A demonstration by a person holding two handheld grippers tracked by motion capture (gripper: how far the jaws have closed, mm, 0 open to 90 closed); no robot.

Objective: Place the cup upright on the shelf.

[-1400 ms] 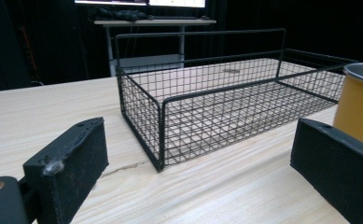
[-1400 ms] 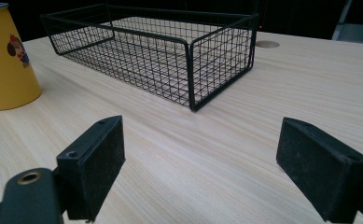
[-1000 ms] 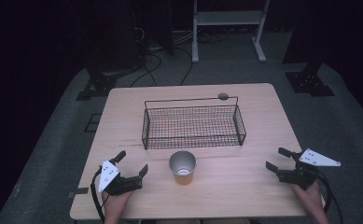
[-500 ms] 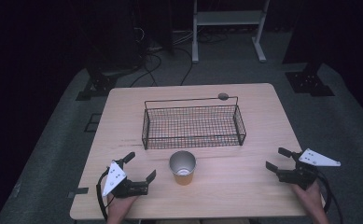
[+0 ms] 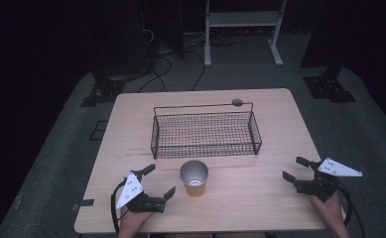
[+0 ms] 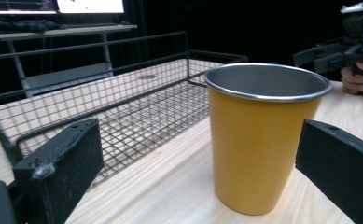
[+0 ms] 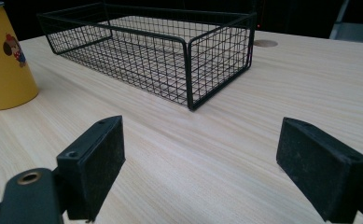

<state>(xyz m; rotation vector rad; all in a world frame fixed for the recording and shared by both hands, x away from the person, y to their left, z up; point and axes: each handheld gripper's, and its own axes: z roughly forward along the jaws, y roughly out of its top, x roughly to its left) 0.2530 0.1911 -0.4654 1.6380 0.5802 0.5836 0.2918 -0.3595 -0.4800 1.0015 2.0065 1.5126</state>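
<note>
In the high view, a yellow cup (image 5: 194,178) stands upright on the wooden worktop (image 5: 280,119), just in front of a black wire basket (image 5: 205,135). The left hand-held gripper (image 5: 159,180) lies just to the cup's left, jaws spread and released. The right hand-held gripper (image 5: 294,168) sits well to the cup's right, also spread, holding nothing.

In the left gripper view, the cup (image 6: 261,135) stands between the wide-apart jaws, nearer the right one, untouched, with the basket (image 6: 123,107) behind it.

In the right gripper view, the jaws gape over bare wood; the cup (image 7: 5,60) stands far left, beside the basket (image 7: 160,46).
</note>
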